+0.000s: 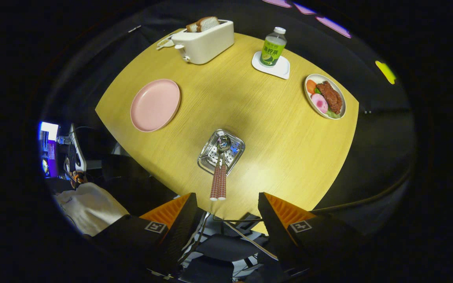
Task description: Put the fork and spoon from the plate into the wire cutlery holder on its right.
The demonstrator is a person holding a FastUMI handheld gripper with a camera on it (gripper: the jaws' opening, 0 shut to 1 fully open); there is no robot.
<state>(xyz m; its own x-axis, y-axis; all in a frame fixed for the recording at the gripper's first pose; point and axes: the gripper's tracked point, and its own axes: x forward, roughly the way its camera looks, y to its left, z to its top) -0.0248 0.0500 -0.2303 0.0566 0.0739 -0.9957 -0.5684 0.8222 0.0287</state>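
A metal cutlery holder [221, 151] stands on the yellow wooden table [273, 129], just ahead of my fingers. Inside it lie a spoon [223, 142] and, beside it, a second utensil, likely the fork [215, 184]. Their checked handles stick out toward me, over the holder's near rim. To the holder's left and farther away sits a pink plate [155, 104] with nothing on it. My gripper [226, 204] hangs above the table's near edge, open, with nothing between its fingers. The handle ends lie just beyond the gap between the fingers.
At the table's far side stands a white toaster [205, 43] with bread slices in it. A green bottle [273, 47] stands on a white coaster [271, 66]. A plate of food [325, 100] sits at the right. Below the near edge are cables and a chair.
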